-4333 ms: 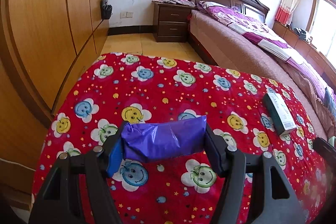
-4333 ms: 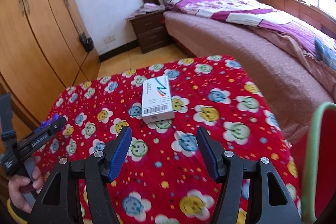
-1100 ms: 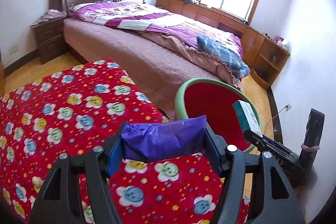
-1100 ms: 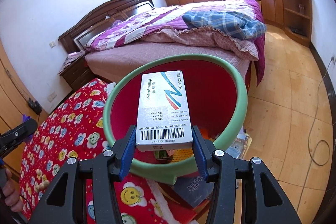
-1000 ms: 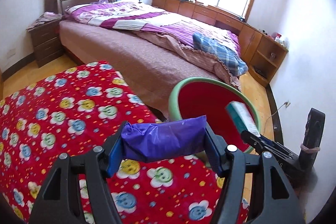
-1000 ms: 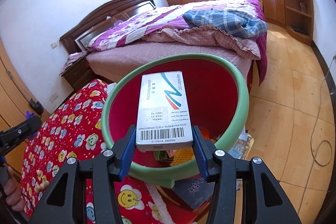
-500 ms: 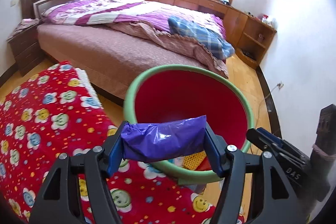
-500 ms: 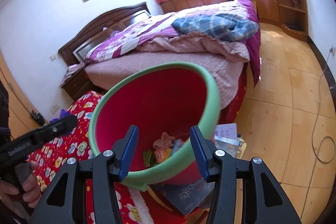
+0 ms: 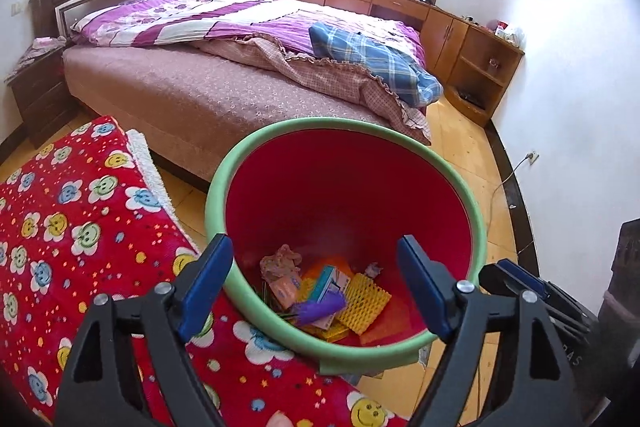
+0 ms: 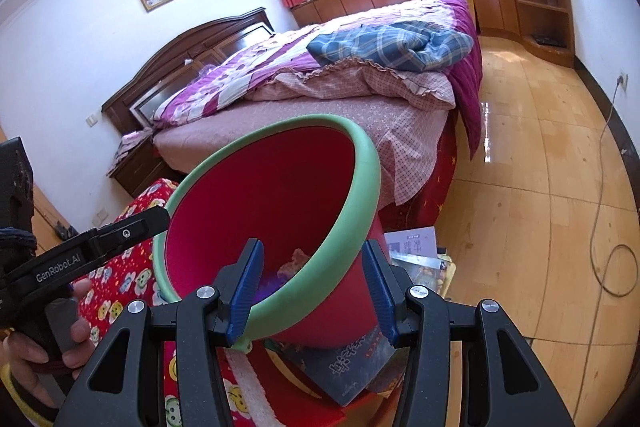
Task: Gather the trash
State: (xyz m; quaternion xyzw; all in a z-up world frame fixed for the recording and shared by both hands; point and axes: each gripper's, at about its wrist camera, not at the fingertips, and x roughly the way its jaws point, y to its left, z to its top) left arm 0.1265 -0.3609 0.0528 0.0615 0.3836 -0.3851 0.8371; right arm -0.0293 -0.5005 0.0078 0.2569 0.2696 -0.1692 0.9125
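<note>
My left gripper (image 9: 316, 283) sits over the bin (image 9: 256, 147) mouth, fingers wide and holding nothing, so anything let go there falls straight in. The purple wrapper (image 9: 320, 307) lies at the bin's bottom, touching the yellow foam net (image 9: 366, 301) and the small box (image 9: 326, 281). My right gripper (image 10: 314, 291) is at the bin's near rim, fingers wide and holding nothing, straddling the rim. The red smiley cloth (image 9: 60, 227) on the desk is left of the bin, the bed (image 9: 180, 95) behind it. I judge up and back clear for both; the rim is the snag risk.
</note>
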